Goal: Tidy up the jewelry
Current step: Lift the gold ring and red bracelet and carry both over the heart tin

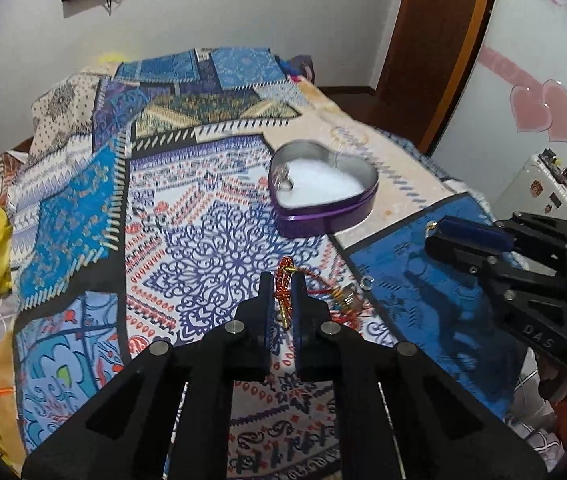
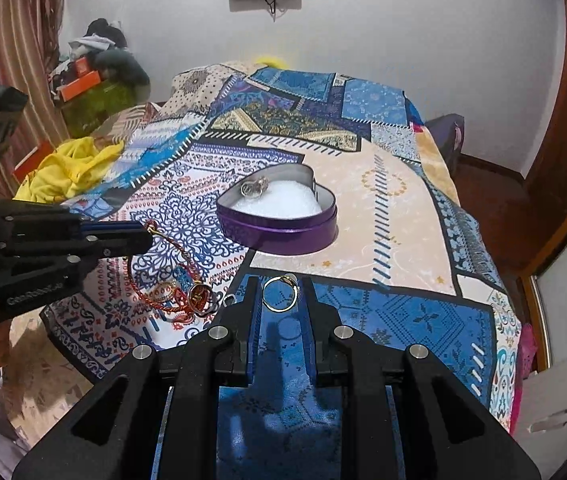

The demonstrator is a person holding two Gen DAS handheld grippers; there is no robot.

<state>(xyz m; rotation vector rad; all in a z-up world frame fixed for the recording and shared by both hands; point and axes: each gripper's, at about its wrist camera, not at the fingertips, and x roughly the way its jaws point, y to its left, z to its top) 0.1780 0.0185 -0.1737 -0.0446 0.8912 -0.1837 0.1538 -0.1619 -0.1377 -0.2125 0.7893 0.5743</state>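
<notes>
A purple heart-shaped tin (image 1: 325,216) (image 2: 283,232) with a white pad stands open on the bed, with a silver piece (image 2: 254,188) inside at its left. My left gripper (image 1: 283,280) (image 2: 145,236) is shut on a red and gold braided bracelet (image 1: 283,288) (image 2: 155,280), whose loop hangs down to the cloth. My right gripper (image 2: 280,286) (image 1: 435,236) is shut on a thin gold ring (image 2: 280,294) and holds it above the blue patch, in front of the tin.
More small jewelry (image 2: 199,298) (image 1: 347,300) lies on the patterned bedspread (image 2: 395,208) beside the bracelet. Yellow cloth (image 2: 67,168) lies at the bed's left edge. A wall, a wooden door frame (image 1: 435,52) and a white case (image 1: 543,184) stand beyond the bed.
</notes>
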